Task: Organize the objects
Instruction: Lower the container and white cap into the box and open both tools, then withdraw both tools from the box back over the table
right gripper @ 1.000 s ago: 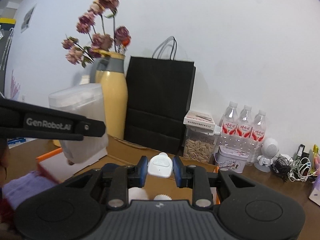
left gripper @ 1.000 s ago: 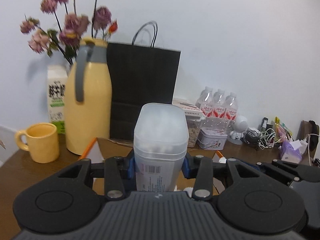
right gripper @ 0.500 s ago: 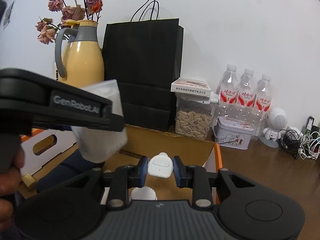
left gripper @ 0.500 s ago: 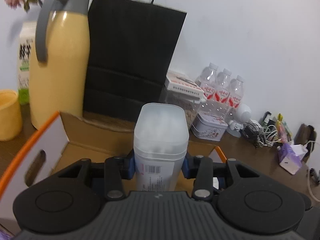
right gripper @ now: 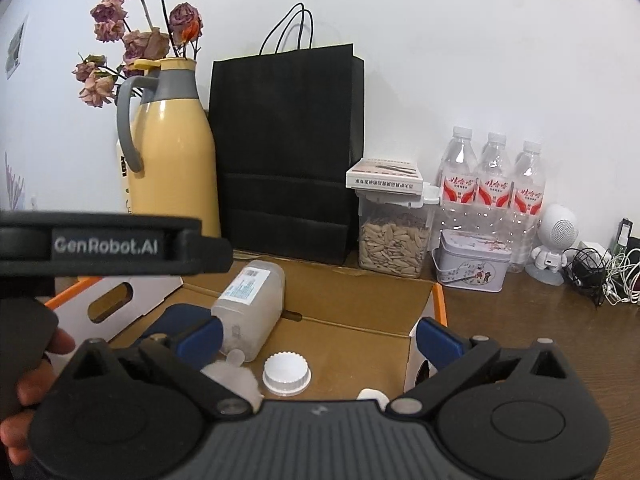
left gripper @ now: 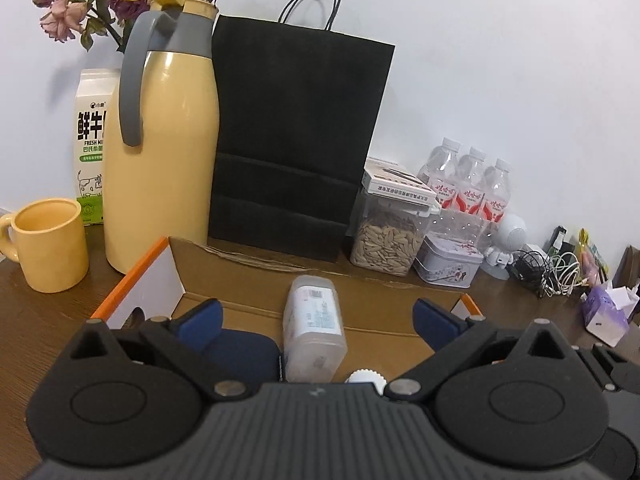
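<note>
A translucent plastic container (left gripper: 314,338) lies on its side in the open cardboard box (left gripper: 248,292), next to a dark blue object (left gripper: 240,350). My left gripper (left gripper: 316,316) is open and empty just above it. In the right wrist view the container (right gripper: 250,308) lies left of a white ribbed cap (right gripper: 286,372) on the box floor (right gripper: 352,336). My right gripper (right gripper: 320,338) is open and empty over the box. A small white item (right gripper: 374,396) shows at the gripper's base. The left gripper's body (right gripper: 108,244) crosses the left of that view.
Behind the box stand a yellow thermos jug (left gripper: 160,152), a black paper bag (left gripper: 296,140), a seed jar (left gripper: 388,236), a tin (left gripper: 448,264) and three water bottles (left gripper: 472,188). A yellow mug (left gripper: 48,244) and milk carton (left gripper: 90,144) stand left. Cables (left gripper: 556,272) lie right.
Both grippers have opened. The plastic container has left my left gripper and now lies on its side in the box. The small white item has left my right gripper.
</note>
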Demonstrator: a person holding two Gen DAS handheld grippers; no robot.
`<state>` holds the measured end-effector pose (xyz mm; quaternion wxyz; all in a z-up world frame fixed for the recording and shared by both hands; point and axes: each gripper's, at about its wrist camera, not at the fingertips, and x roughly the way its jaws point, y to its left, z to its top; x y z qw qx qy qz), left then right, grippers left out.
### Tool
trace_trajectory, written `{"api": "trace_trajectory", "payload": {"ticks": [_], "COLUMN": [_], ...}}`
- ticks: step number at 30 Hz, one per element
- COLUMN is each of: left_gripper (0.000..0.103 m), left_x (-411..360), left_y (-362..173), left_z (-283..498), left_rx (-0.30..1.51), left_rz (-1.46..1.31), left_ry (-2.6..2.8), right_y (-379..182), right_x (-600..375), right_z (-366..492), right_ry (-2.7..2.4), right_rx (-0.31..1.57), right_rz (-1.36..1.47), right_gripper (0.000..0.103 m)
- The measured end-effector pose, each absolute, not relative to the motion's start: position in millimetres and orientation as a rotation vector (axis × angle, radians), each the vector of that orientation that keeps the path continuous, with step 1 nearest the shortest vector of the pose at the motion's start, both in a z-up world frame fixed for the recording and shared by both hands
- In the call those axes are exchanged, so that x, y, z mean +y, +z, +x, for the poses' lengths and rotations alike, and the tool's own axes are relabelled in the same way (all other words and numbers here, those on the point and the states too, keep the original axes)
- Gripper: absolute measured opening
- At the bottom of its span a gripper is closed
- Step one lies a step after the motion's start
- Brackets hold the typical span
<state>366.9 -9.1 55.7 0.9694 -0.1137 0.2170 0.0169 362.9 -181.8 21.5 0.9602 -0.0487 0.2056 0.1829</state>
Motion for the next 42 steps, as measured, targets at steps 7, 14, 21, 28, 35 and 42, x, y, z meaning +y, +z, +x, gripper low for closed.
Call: {"api": "trace_trajectory", "payload": {"ticks": [7,14,21,28,35,42], "left_gripper": [0.103,0.103,0.103,0.103,0.103,0.103], "left_x": [-8,-5,-2,9,21,34], "left_y": [60,71,86,97,101,100], "left_z": [361,346,315,274,230,196], "left_rx": [0.422,0.388,0.344,0.315,0.307,0.308], "left_rz": [-0.225,-0.217,-0.206,-0.203,-0.174,-0.159], "left_ry": [0.035,0.029,0.026,0.041,0.060,0.082], "right_y": [27,37,53,65,72,72], "right_x": [-181,-181,-183,-182,-184,-190], "right_z": [358,346,322,290,251,219], "right_ry": [0.371,0.374,0.382,0.404,0.415,0.406], "right_rx": [0.397,0.359,0.300,0.264,0.241,0.248], "right_rz": [-0.101,-0.111,-0.120,-0.130,-0.133,-0.137], "right_gripper": [0.103,0.103,0.103,0.103,0.103,0.103]}}
